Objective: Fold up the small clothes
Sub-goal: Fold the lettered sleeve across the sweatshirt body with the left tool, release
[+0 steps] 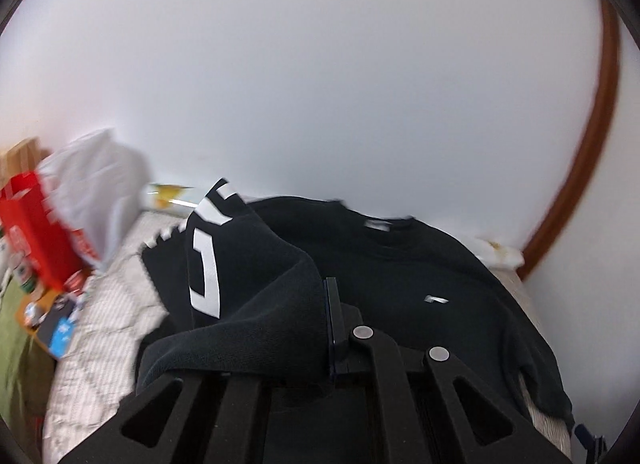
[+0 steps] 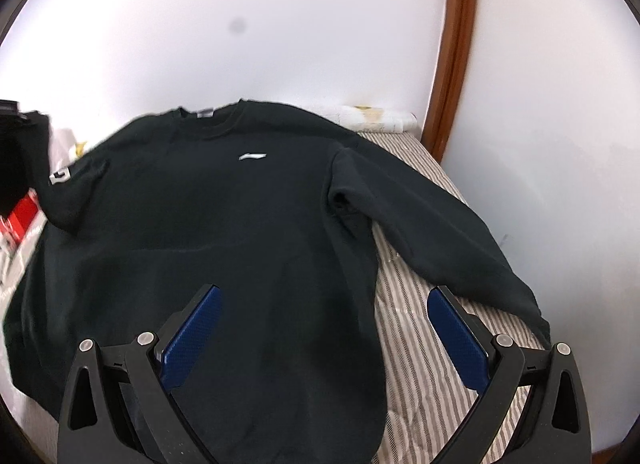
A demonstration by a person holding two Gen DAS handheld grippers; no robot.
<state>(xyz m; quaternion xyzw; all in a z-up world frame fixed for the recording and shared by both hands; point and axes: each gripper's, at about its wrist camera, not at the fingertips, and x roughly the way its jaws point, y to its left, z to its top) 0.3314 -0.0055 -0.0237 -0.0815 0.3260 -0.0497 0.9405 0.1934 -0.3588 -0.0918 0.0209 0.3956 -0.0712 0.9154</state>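
Observation:
A black sweatshirt (image 2: 224, 223) with a small white chest logo lies face up on a striped bed (image 2: 416, 344). Its right sleeve (image 2: 432, 223) stretches out toward the wall. My right gripper (image 2: 324, 296) is open with blue pads, hovering above the sweatshirt's lower hem and holding nothing. My left gripper (image 1: 326, 328) is shut on the sweatshirt's left sleeve (image 1: 240, 284), which has large white lettering, and lifts it over the body (image 1: 400, 276). The lifted sleeve also shows at the left edge of the right wrist view (image 2: 60, 179).
A white wall runs behind the bed. A brown wooden door frame (image 2: 452, 63) stands at the right. A red bag (image 1: 36, 223) and a white plastic bag (image 1: 96, 175) sit left of the bed, with small clutter below them. A white pillow (image 2: 376, 115) lies at the bed's head.

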